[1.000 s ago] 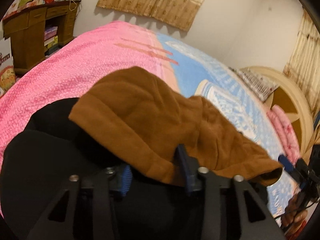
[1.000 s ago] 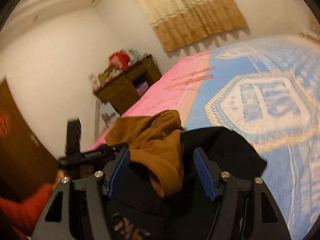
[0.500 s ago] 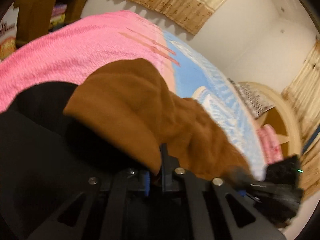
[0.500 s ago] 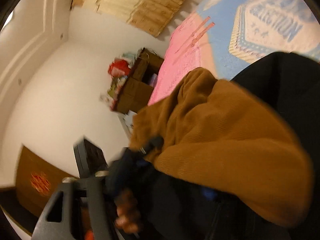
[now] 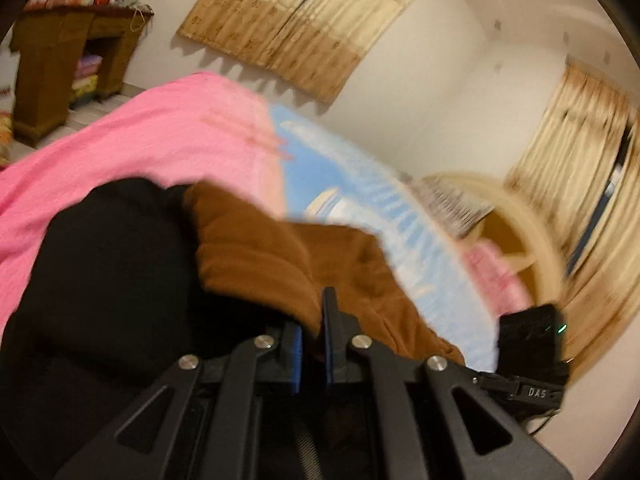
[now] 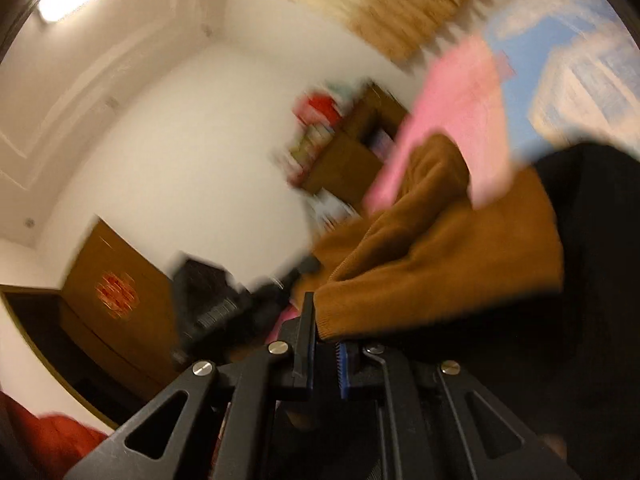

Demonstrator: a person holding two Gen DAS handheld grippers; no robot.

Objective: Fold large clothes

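A brown knitted garment (image 5: 280, 264) lies over a black garment (image 5: 104, 280) on the bed. My left gripper (image 5: 313, 320) is shut on the brown garment's edge, the cloth pinched between its blue pads. In the right wrist view the brown garment (image 6: 440, 264) hangs lifted, the black garment (image 6: 592, 280) to its right. My right gripper (image 6: 325, 332) is shut on the brown garment's hem. The right gripper's body shows in the left wrist view (image 5: 532, 344), the left gripper's body blurred in the right wrist view (image 6: 216, 296).
The bed has a pink and blue cover (image 5: 160, 140). A wooden desk (image 5: 60, 64) with clutter stands by the wall. Curtains (image 5: 304, 16) hang behind. A round headboard (image 5: 516, 236) and pink pillows (image 5: 496, 276) are at the right. A brown door (image 6: 112, 312) shows.
Both grippers went from open to shut on the brown garment's edge and have lifted it. Both views have swung and blurred with the motion.
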